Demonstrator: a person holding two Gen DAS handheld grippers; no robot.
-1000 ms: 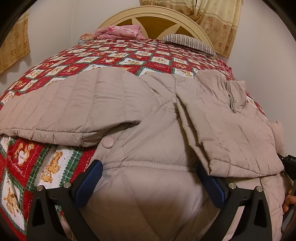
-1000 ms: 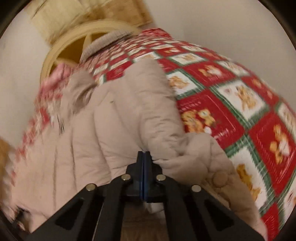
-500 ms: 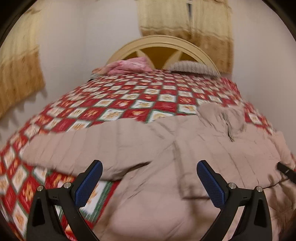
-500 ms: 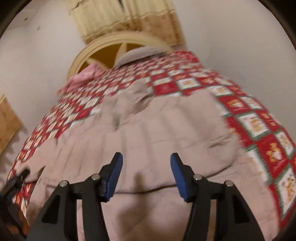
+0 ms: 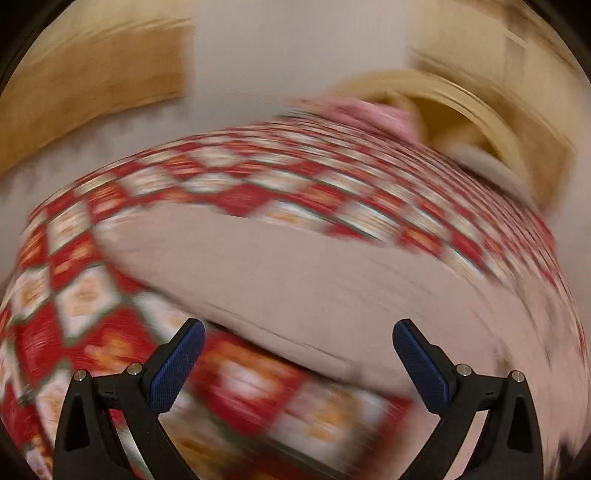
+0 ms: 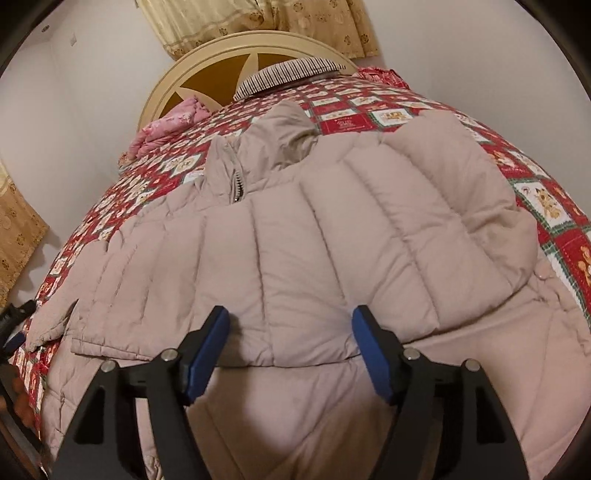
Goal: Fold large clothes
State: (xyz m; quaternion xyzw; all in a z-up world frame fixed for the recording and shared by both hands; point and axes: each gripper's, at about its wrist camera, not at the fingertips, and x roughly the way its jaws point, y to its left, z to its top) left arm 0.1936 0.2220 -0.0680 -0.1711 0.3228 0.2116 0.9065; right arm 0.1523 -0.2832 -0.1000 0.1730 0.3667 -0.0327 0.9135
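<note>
A beige quilted puffer jacket (image 6: 332,236) lies on the bed, front up, collar toward the headboard. Its right sleeve is folded across the chest, cuff end at the lower left (image 6: 110,343). My right gripper (image 6: 290,332) is open and empty just above the jacket's lower body. In the blurred left wrist view the jacket's left sleeve (image 5: 280,280) lies spread out to the side over the quilt. My left gripper (image 5: 295,343) is open and empty above that sleeve's edge. The left gripper's tip also shows at the left edge of the right wrist view (image 6: 14,321).
The bed carries a red, white and green patchwork quilt (image 6: 554,206). A pink blanket (image 6: 166,125) and a striped pillow (image 6: 288,72) lie by the cream headboard (image 6: 207,62). Yellow curtains (image 6: 258,18) hang behind it. White walls stand on both sides.
My right gripper let go of the folded sleeve, opened and drew back. My left gripper rose and swung left, toward the outstretched left sleeve; its view is now blurred.
</note>
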